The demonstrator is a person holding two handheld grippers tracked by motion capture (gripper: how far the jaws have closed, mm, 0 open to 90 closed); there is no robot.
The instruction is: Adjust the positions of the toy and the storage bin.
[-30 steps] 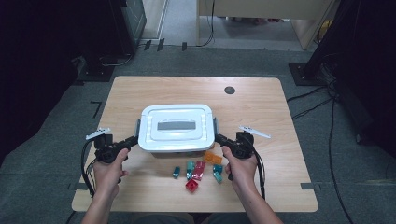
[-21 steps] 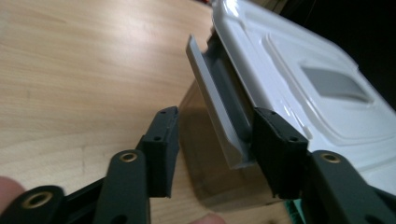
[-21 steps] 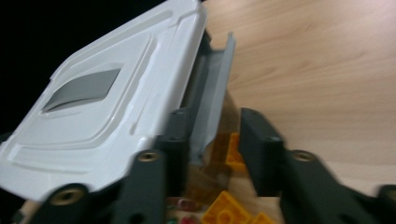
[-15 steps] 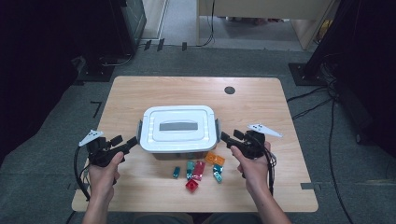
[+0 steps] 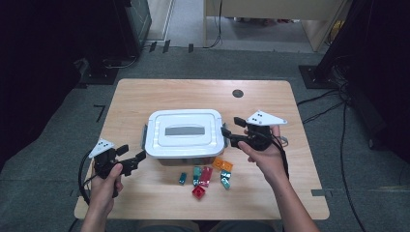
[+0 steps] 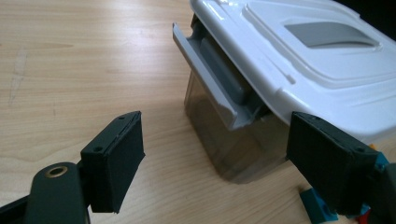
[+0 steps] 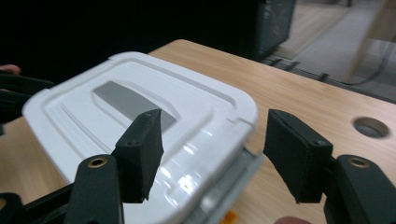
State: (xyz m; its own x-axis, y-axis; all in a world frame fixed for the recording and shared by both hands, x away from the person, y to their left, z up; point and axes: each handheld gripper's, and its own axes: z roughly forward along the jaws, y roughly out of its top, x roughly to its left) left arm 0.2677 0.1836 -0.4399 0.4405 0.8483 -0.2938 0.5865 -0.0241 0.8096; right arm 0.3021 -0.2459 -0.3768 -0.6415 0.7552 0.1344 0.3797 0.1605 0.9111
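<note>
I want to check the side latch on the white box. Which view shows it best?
The left gripper view: the grey latch on the box is close and swung outward. The high view shows it as a small tab; in the right gripper view I cannot make out a latch.

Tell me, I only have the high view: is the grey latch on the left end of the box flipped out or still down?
Observer: In the left gripper view the latch stands swung out from the white lid, hinged at the top.
Operator: Is the left gripper holding it?
Observer: No. The left gripper has just been opening; its jaws stand apart with nothing between them, short of the box.
Operator: And the right one?
Observer: The right gripper is open too, jaws on either side of the lid's corner without pressing on it.
</note>
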